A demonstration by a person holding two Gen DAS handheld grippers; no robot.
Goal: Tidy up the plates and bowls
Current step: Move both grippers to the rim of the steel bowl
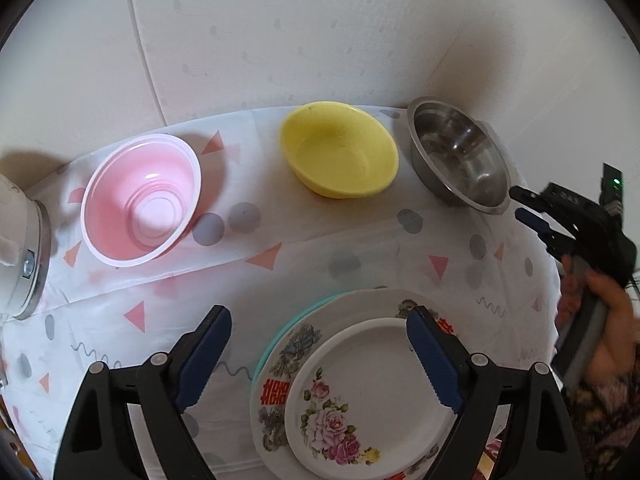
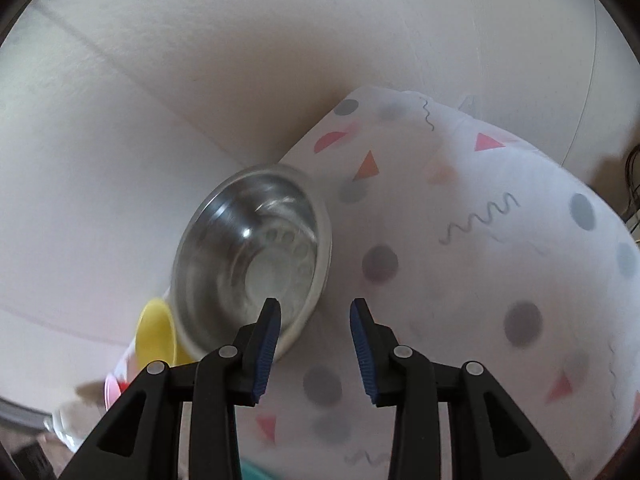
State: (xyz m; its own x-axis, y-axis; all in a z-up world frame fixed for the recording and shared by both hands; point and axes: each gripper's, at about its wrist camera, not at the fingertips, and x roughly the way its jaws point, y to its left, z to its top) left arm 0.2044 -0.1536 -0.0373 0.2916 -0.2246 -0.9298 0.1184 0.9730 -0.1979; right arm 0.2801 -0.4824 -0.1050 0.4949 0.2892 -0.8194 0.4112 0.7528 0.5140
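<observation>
Plates sit in one stack at the near edge of the bench [image 1: 360,240], which wears a white cloth w/ pink triangles, grey dots & squiggles. Top plate [image 1: 372,392] is small, white, w/ pink roses printed near its front-left rim; under it a bigger white plate [image 1: 296,344] w/ red characters & grey floral pattern; a teal plate [image 1: 316,303] shows only as a thin rim sliver at the stack's back-left. Three bowls line up behind the stack, all upright & apart from each other: pink bowl [image 1: 142,200], ribbed bottom, pale rim, far to the back-left; yellow bowl [image 1: 340,150], plain & shallow, straight behind; steel bowl [image 1: 460,156], shiny, w/ stamped rings in its base, back-right by the wall corner. Left hand-held gripper [image 1: 320,336] hangs over the stack's left half, released, jaws spread wide w/ nothing between them; right finger overlaps the small plate's rim in view, contact unclear. Right hand-held gripper [image 2: 315,308], held in a hand [image 1: 600,320] to the right of the stack, has jaws partly apart & not gripping anything; in the right wrist view its left fingertip sits over the steel bowl's [image 2: 252,256] near rim, the other over bare cloth, touching or not I can't tell. White metal-ringed object [image 1: 20,248] stands left of the pink bowl.
</observation>
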